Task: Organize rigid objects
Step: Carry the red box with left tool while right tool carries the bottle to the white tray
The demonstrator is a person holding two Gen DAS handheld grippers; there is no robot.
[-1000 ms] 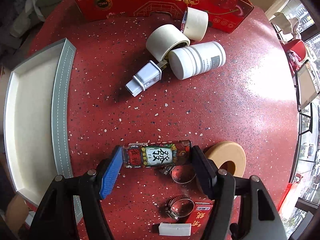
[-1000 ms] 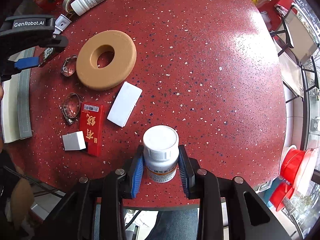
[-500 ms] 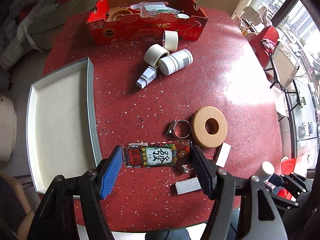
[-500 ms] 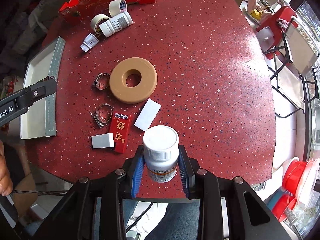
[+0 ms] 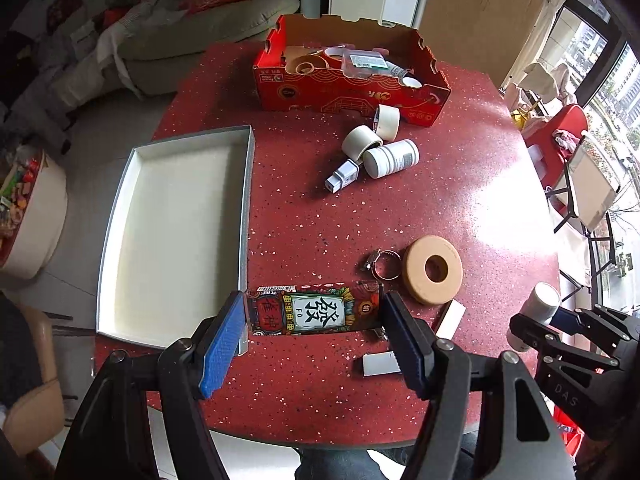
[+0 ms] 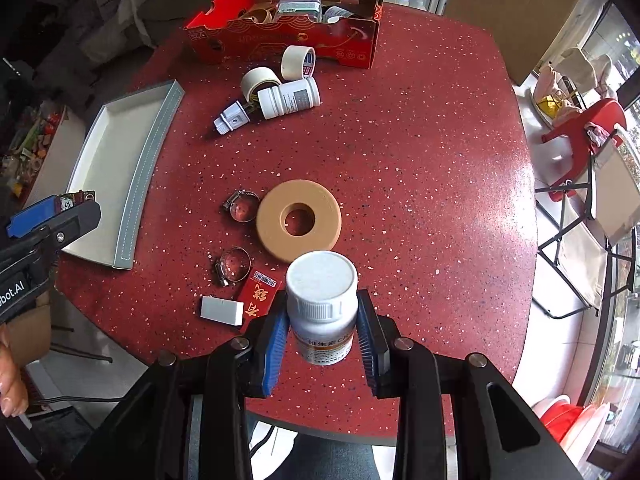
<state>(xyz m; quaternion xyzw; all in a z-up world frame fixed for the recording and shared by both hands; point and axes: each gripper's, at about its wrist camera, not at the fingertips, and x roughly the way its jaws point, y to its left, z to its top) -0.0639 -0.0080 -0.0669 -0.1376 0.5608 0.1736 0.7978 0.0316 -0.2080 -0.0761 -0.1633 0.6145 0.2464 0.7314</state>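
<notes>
Both grippers went up high. The left gripper [image 5: 314,330] lifted the colourful printed flat box [image 5: 314,314], and the right gripper [image 6: 323,334] lifted the white plastic bottle [image 6: 323,304]; the red speckled table [image 5: 400,208] looks smaller.

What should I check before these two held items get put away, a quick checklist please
1. Left tongs clamped on the patterned card box: ok, pads on both ends.
2. Right tongs clamped on the white pill bottle: ok.
3. Both items lifted clear of the red table: ok.
4. Grey tray has room: ok, nothing in it.
5. Red carton has room: cannot tell, it already holds several things.
6. Tan ring and hose clamps out of the way: cannot tell, depends on the path.
</notes>
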